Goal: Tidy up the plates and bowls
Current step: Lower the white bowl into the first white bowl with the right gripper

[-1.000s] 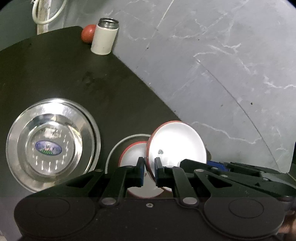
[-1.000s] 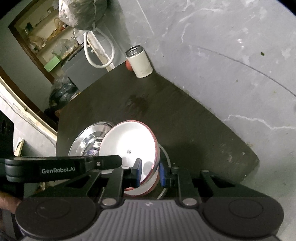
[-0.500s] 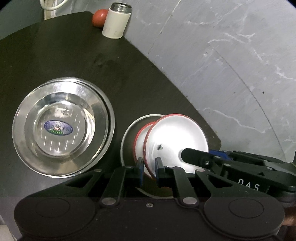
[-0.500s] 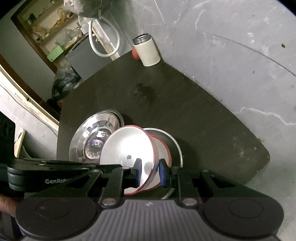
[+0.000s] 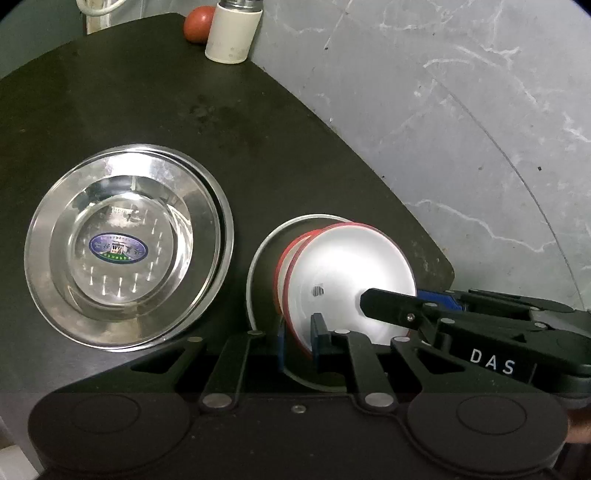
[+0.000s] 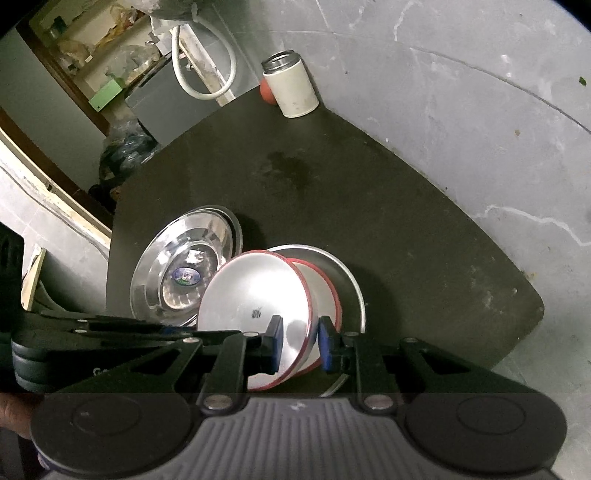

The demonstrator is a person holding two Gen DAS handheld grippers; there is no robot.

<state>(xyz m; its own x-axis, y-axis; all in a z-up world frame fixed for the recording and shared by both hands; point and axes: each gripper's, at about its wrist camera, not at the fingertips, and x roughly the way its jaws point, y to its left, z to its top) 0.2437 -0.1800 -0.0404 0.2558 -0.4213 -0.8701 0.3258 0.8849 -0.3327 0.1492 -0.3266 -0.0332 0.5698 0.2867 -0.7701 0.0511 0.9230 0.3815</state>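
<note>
A white bowl with a red rim [image 5: 347, 280] leans tilted into a second red-rimmed bowl [image 5: 286, 258], which rests in a shallow steel plate [image 5: 258, 266]. My left gripper [image 5: 299, 332] is shut on the near rim of the top bowl. My right gripper [image 5: 406, 299] grips the same bowl's rim from the right. In the right wrist view the right gripper [image 6: 301, 343] pinches the top bowl [image 6: 251, 291] at its rim, above the lower bowl [image 6: 321, 288] and the plate [image 6: 351, 277]. Stacked steel plates [image 5: 125, 251] lie to the left.
A white cylindrical flask [image 5: 232, 33] and a red ball [image 5: 197, 24] stand at the far edge of the dark table [image 5: 258, 129]. Grey marbled floor [image 5: 461, 129] lies beyond the table's curved right edge. A white hose [image 6: 207, 74] and cluttered shelves sit behind the table.
Both grippers have brought the top bowl down and over the bowl in the steel plate, so the two now nearly nest. The steel stack has not moved.
</note>
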